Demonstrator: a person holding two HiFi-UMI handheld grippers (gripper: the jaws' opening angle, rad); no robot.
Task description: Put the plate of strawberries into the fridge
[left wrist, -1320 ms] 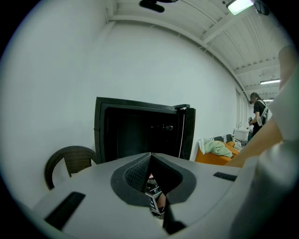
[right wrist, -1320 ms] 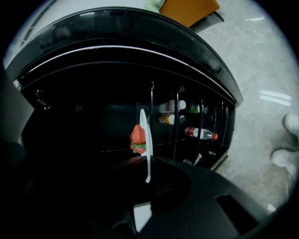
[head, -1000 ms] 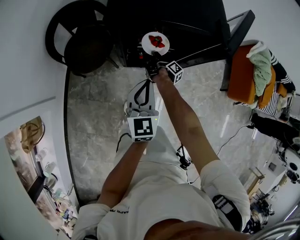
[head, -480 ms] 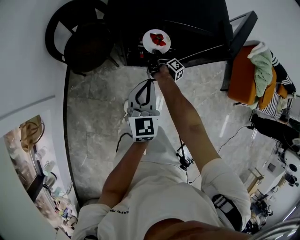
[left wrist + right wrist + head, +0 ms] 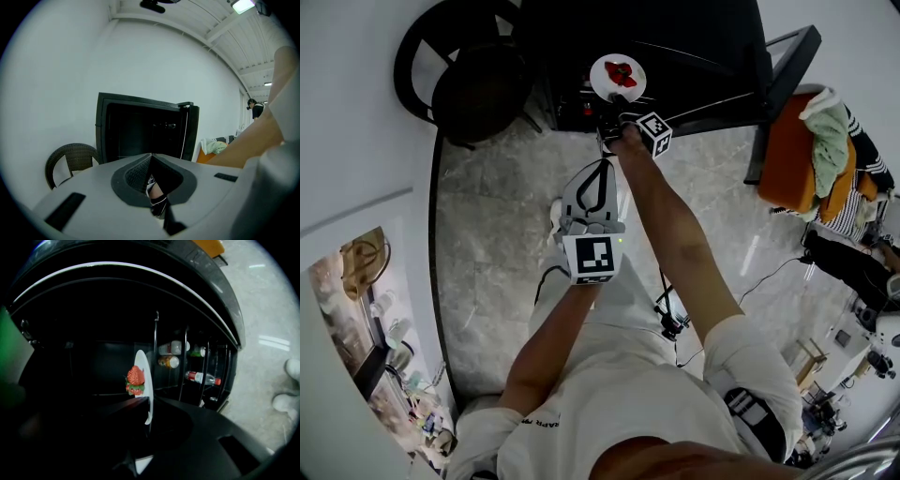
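Right gripper view alone shows bottles (image 5: 201, 377) inside the fridge (image 5: 225, 310). Right gripper (image 5: 146, 416) clamps the plate's (image 5: 143, 359) near rim. The plate extends straight ahead into the fridge opening, strawberries (image 5: 135, 379) on top. Left gripper (image 5: 151, 157) is closed, empty.

The right gripper (image 5: 619, 101) holds the plate (image 5: 604, 84) of strawberries (image 5: 621, 72) at the fridge (image 5: 694, 47) opening; the left gripper (image 5: 600, 169) hangs farther from the fridge.
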